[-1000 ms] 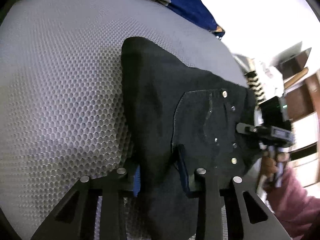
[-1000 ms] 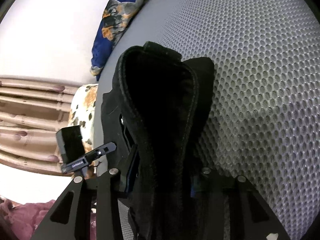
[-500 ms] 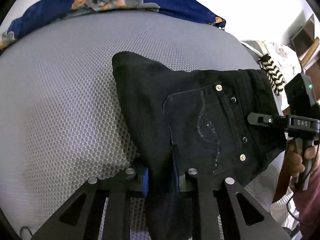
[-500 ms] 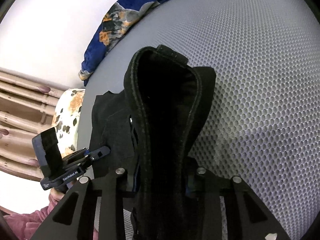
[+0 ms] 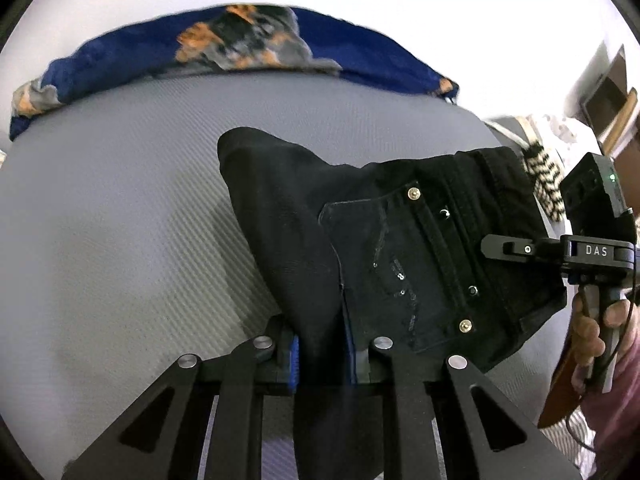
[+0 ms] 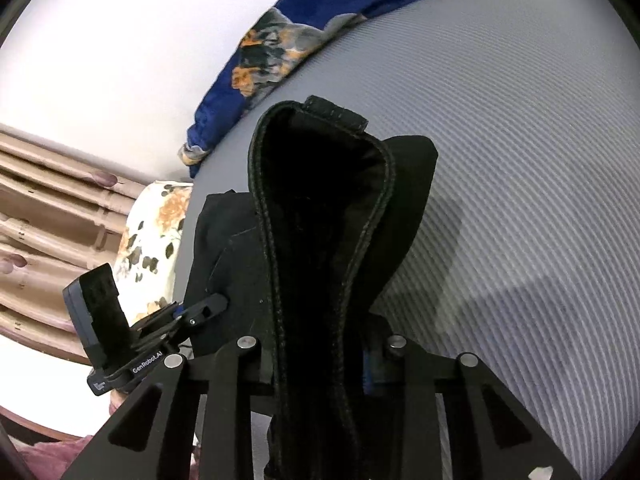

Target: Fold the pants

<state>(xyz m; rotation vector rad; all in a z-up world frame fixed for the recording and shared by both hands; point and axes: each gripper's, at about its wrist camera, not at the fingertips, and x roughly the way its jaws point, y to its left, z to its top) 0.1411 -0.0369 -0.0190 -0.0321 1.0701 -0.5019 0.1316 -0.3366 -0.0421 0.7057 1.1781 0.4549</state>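
Our left gripper pinches a fold of the black pants, and our right gripper pinches their waistband, so the pants hang between the two just above the grey mesh mattress. Beyond the pants a blue patterned blanket lies along the mattress's far edge against a white wall. Beside the mattress we see a floral pillow and a wooden headboard.

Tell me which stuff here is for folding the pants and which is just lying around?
For the job:
black pants
left gripper, shut on the pants
right gripper, shut on the waistband
grey mattress underneath

Just lying about:
blue patterned blanket
floral pillow
striped cloth
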